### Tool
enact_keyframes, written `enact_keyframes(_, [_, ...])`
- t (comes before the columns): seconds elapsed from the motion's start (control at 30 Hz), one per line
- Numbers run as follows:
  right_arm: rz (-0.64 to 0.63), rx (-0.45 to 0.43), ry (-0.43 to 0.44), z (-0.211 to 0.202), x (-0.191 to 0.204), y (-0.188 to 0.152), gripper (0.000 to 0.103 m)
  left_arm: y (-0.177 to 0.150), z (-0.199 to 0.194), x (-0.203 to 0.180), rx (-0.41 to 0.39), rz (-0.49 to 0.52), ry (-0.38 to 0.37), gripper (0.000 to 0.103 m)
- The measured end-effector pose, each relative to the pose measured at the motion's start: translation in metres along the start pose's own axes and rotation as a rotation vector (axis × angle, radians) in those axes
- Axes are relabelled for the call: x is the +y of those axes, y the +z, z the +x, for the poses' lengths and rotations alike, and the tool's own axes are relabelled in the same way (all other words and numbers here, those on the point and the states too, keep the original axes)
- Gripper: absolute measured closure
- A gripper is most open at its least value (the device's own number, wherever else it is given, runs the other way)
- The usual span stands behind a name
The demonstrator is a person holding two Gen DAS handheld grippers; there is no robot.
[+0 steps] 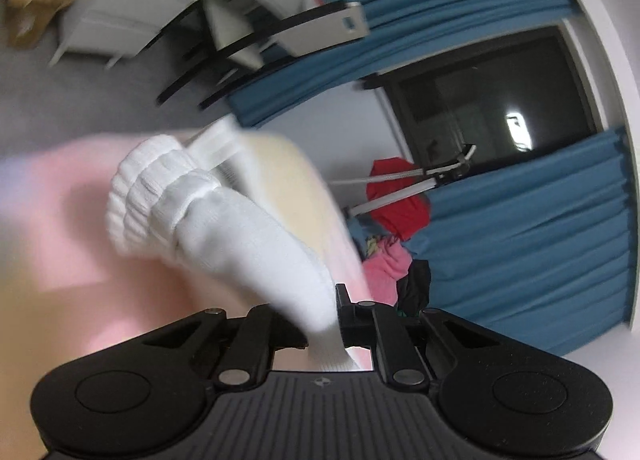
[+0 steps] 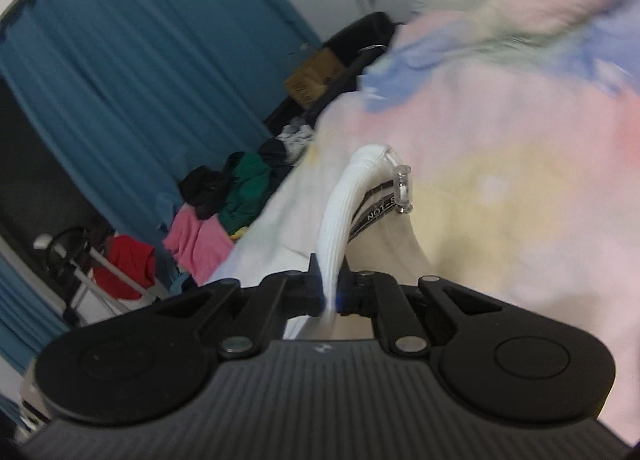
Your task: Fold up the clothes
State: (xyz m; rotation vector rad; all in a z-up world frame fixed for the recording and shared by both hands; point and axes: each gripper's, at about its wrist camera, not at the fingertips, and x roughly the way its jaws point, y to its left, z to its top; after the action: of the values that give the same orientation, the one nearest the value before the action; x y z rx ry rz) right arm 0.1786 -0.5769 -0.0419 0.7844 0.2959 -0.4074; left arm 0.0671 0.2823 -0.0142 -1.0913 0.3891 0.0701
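- Your left tool is pinching a white sock: the fabric passes between the two black fingers, and the ribbed cuff bunches up further out, over a pink and pale yellow surface that is too blurred to name
- Your right tool is pressed together on a narrow white ribbed garment edge, which rises out of the jaws and curves up to a printed label and a small clear plastic clip just beside it
- Behind that edge lies a pastel tie-dye cloth in pink, yellow and blue, filling the right side of the right wrist view
- A heap of clothes, pink, green and black, sits near the blue curtain, with a red garment on a white rack beside it
- In the left wrist view the same blue curtain frames a dark window, and both views are tilted and motion-blurred
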Motion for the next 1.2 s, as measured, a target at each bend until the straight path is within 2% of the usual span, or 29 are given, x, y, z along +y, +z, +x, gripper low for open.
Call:
enact_keyframes(0.07, [-0.053, 0.003, -0.008, 0.035, 0.030, 0.007, 0.095, 0.012, 0.042, -0.018, -0.029, 0.040, 0.012, 0.091])
enact_keyframes(0.17, [-0.099, 0.033, -0.052, 0.097, 0.066, 0.014, 0.095, 0.027, 0.117, -0.029, -0.023, 0.013, 0.045, 0.091])
enact_keyframes(0.23, [-0.130, 0.045, -0.065, 0.138, 0.087, 0.013, 0.095, 0.035, 0.165, -0.034, -0.020, 0.046, 0.093, 0.091])
enact_keyframes(0.4, [-0.250, 0.087, -0.131, 0.235, 0.124, -0.014, 0.094, 0.046, 0.279, -0.035, -0.005, 0.142, 0.231, 0.091])
enact_keyframes(0.47, [-0.298, 0.104, -0.159, 0.266, 0.129, -0.030, 0.094, 0.048, 0.314, -0.028, 0.015, 0.155, 0.284, 0.090])
enact_keyframes(0.53, [-0.304, 0.126, -0.189, 0.288, 0.124, -0.042, 0.094, 0.045, 0.332, -0.023, 0.037, 0.163, 0.323, 0.090])
enact_keyframes(0.6, [-0.277, 0.148, -0.211, 0.305, 0.117, -0.051, 0.093, 0.044, 0.341, -0.021, 0.051, 0.169, 0.347, 0.087])
enact_keyframes(0.67, [-0.218, 0.154, -0.203, 0.308, 0.108, -0.054, 0.092, 0.043, 0.334, -0.022, 0.058, 0.165, 0.336, 0.083])
enact_keyframes(0.73, [-0.196, 0.143, -0.174, 0.301, 0.103, -0.052, 0.089, 0.043, 0.322, -0.024, 0.076, 0.170, 0.316, 0.068])
enact_keyframes(0.77, [-0.192, 0.140, -0.158, 0.294, 0.102, -0.051, 0.086, 0.044, 0.314, -0.027, 0.073, 0.186, 0.305, 0.057])
enact_keyframes(0.8, [-0.187, 0.132, -0.135, 0.285, 0.099, -0.050, 0.078, 0.044, 0.305, -0.029, 0.069, 0.203, 0.295, 0.046])
enact_keyframes(0.83, [-0.180, 0.124, -0.110, 0.275, 0.096, -0.048, 0.071, 0.043, 0.295, -0.033, 0.061, 0.221, 0.281, 0.042])
enact_keyframes(0.9, [-0.146, 0.094, -0.055, 0.249, 0.087, -0.045, 0.037, 0.040, 0.275, -0.040, 0.051, 0.251, 0.250, 0.032])
enact_keyframes(0.93, [-0.127, 0.077, -0.037, 0.236, 0.084, -0.044, 0.032, 0.035, 0.262, -0.042, 0.050, 0.261, 0.233, 0.030])
enact_keyframes(1.07, [-0.042, 0.037, 0.026, 0.175, 0.064, -0.045, 0.032, 0.012, 0.208, -0.037, 0.061, 0.239, 0.227, 0.021])
enact_keyframes(1.2, [0.120, 0.064, 0.013, 0.120, 0.029, -0.062, 0.031, -0.002, 0.168, -0.009, 0.096, 0.101, 0.257, 0.019])
